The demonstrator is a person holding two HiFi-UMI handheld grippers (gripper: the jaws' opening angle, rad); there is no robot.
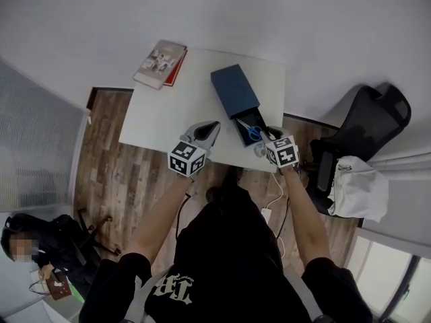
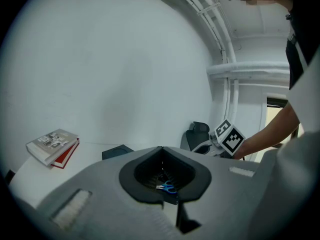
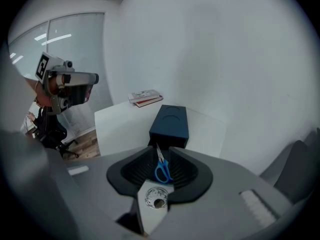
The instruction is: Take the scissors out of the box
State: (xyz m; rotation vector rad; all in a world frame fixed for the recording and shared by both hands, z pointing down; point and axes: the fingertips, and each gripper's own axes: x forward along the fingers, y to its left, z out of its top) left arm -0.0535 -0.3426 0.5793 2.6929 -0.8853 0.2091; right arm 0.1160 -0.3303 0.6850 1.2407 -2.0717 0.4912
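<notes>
Fingers of the left gripper (image 2: 160, 147) meet at their tips with nothing between them. It waits at nine o'clock of the scissors (image 1: 252, 132), probably ready to steady the box (image 1: 234, 89). The scissors lie in the box's slid-out end, blue handles toward five o'clock, convenient for a pickup. At four o'clock of them, the right gripper (image 3: 160, 149) stands parted, touching nothing, lined up on the handles.

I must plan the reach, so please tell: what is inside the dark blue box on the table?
At the open near end of the dark blue box lie scissors with blue handles. The rest is covered by its top, so anything deeper inside cannot be seen.
</notes>
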